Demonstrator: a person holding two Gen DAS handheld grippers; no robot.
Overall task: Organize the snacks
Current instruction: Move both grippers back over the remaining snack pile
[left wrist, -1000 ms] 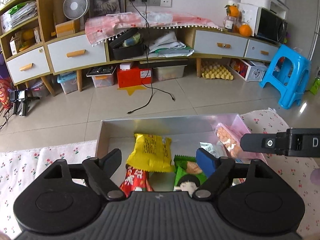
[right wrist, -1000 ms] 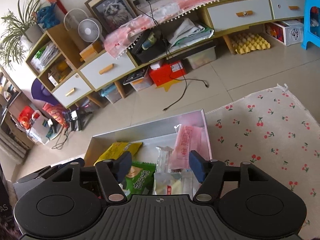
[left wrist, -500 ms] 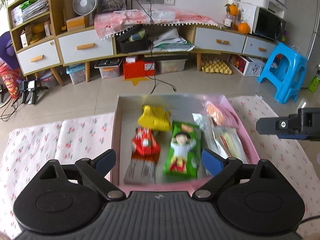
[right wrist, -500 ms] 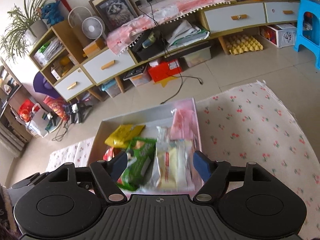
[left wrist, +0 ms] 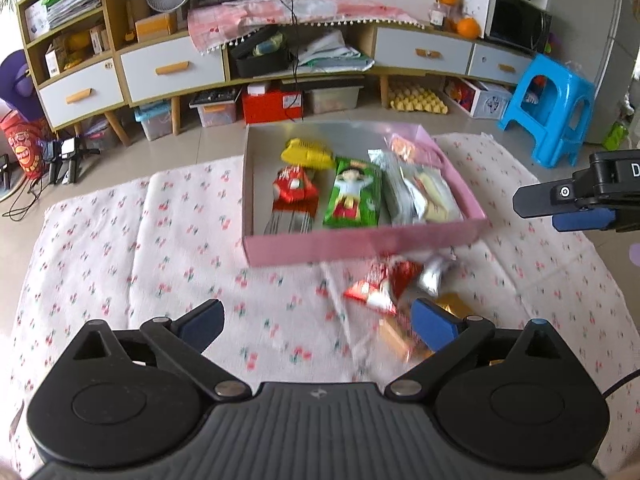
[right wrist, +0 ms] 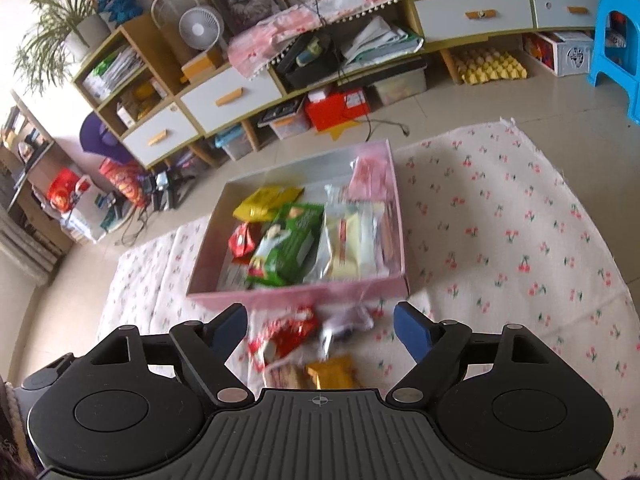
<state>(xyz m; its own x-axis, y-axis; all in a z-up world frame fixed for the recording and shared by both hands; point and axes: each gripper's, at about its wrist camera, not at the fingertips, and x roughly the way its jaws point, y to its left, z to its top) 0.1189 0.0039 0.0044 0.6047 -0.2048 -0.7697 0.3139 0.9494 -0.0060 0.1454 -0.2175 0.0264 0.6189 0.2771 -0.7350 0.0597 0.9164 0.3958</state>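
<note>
Cherry-print cloth [left wrist: 120, 248] on floor carrying pink box [left wrist: 360, 240] of snacks; loose packets [right wrist: 296, 336] lying just before it. Hovering above: left gripper [left wrist: 316, 320], right gripper [right wrist: 320, 324], both spread, pinching nothing.

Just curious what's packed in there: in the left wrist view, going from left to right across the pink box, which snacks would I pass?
Red packet → green packet with a cartoon child → silvery clear packet → pale yellow packet, all inside the pink box.
</note>
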